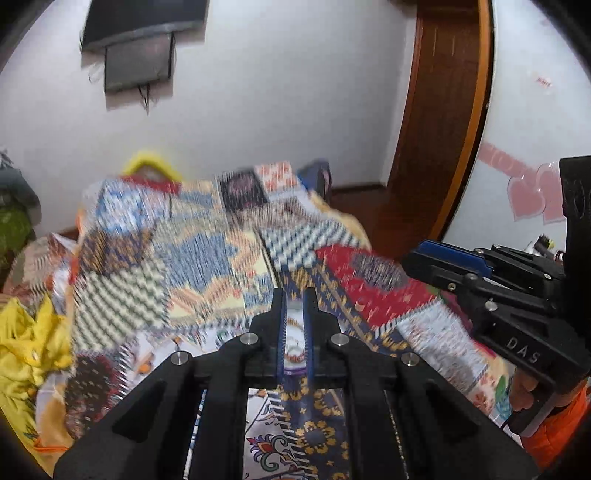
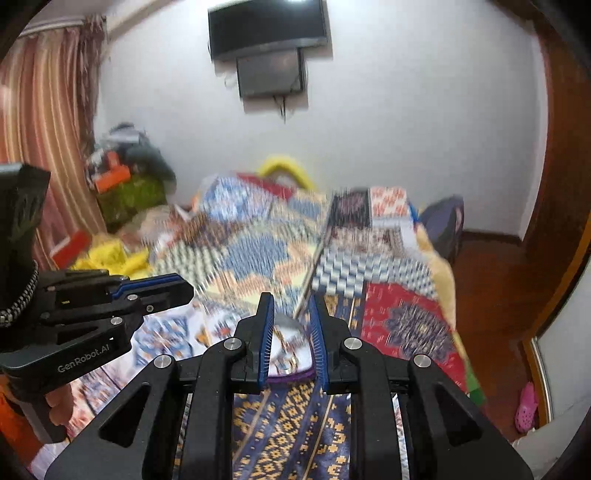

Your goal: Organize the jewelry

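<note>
Both views are motion-blurred. A white, purple-edged jewelry tray [image 2: 291, 354] lies on the patterned bedspread [image 2: 288, 424], with small jewelry pieces on it that I cannot make out. My right gripper [image 2: 292, 301] is partly open, its blue-padded fingers either side of the tray's near end, holding nothing. My left gripper [image 1: 294, 295] has its jaws nearly together with a narrow gap; the tray [image 1: 294, 345] with a reddish bracelet-like piece shows through the gap. Each gripper appears in the other's view, the right one [image 1: 424, 258] and the left one [image 2: 173, 286].
The bed is covered by a colourful patchwork spread [image 1: 207, 258]. Yellow cloth [image 1: 26, 343] is heaped at the left. A TV [image 2: 267, 27] hangs on the far wall. A wooden door [image 1: 439, 122] and wood floor [image 2: 491, 284] are at the right.
</note>
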Demonstrator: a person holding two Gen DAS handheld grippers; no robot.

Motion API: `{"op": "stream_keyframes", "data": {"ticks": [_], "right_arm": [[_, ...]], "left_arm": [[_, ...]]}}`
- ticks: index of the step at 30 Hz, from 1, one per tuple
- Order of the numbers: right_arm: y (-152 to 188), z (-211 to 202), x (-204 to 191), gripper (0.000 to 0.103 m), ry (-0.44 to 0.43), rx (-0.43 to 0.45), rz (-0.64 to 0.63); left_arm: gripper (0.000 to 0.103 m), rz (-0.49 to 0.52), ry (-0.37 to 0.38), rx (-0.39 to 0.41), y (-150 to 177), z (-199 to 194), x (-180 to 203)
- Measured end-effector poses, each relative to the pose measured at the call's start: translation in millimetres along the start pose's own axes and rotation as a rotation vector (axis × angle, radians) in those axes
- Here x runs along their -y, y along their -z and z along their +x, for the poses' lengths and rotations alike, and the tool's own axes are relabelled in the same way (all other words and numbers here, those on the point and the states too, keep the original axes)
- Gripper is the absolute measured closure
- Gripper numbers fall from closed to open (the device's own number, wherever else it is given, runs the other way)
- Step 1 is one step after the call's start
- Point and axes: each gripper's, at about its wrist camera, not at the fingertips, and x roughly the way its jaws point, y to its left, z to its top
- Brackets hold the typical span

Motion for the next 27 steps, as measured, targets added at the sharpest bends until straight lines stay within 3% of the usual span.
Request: {"op": "stream_keyframes", "data": {"ticks": [3,6,12,15,17,20,24,27], "right_arm": [[-11,-34,-7,0.085,0.015,0.089,0.006],[-18,-75,-16,0.085,0.013,0.195,0.009],[-19,-149,-41,0.084,0.049,0.39,-0.016],[-14,-168,-51,0.059,0.094,0.452,-0.015],[-10,-175,-54,0.036,0.121,0.481,0.0],[-6,-180,-58,0.019,0.174,0.518,0.007],[-2,-179,-66,0.002,0.242,0.544,-0.003],[1,-182,-70,0.0,0.275,0.549,-0.014]], "left_arm": [[0.093,0.026,-0.02,0.108,-9,-43,11],[0.084,0.05,-0.04,0.216,-12,-83,23],[0.052,0.053,-0.06,0.415,-5,-156,41],[0.035,0.043,-0.095,0.485,2,-183,47],[0.024,0.042,-0.123,0.514,7,-194,51],[0.015,0.03,-0.148,0.529,13,-203,53],[0.014,-0.002,-0.136,0.513,18,-204,50],[0.014,-0.01,-0.141,0.506,22,-207,51]]}}
